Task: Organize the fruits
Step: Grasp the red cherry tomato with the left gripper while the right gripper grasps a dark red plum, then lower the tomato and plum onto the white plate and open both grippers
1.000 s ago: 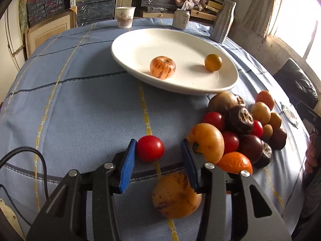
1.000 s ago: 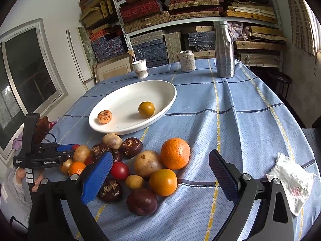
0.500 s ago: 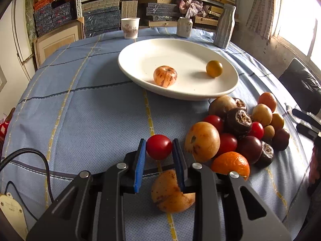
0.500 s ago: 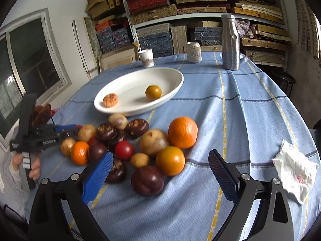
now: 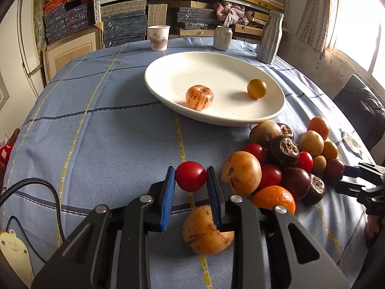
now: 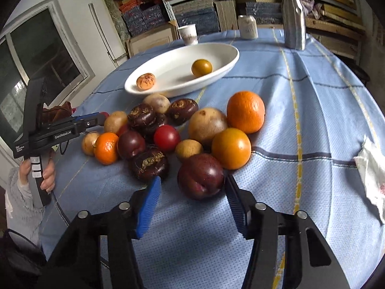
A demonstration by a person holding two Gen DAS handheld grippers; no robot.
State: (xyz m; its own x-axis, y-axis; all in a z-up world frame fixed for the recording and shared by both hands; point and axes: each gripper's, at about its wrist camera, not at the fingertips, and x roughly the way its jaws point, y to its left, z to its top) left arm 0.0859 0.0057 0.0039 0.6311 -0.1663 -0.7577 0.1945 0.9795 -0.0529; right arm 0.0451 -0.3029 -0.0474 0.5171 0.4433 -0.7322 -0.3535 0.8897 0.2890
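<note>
My left gripper is shut on a small red tomato, held just above the blue cloth, with a yellow-brown fruit lying under its fingers. A pile of mixed fruit sits to its right. In the right wrist view my right gripper straddles a dark red plum at the pile's near edge. Its jaws are closing: the right pad is at the plum's skin and the left pad stands off it. The white plate holds a striped apple and a small yellow citrus.
A paper cup, a can and a metal bottle stand behind the plate. A crumpled tissue lies right of the pile. Stacked shelves line the far wall. A person's hand holds the left gripper's handle.
The left jaws have shut on the tomato. The right gripper has come down and forward onto the plum, and its jaws have narrowed around it.
</note>
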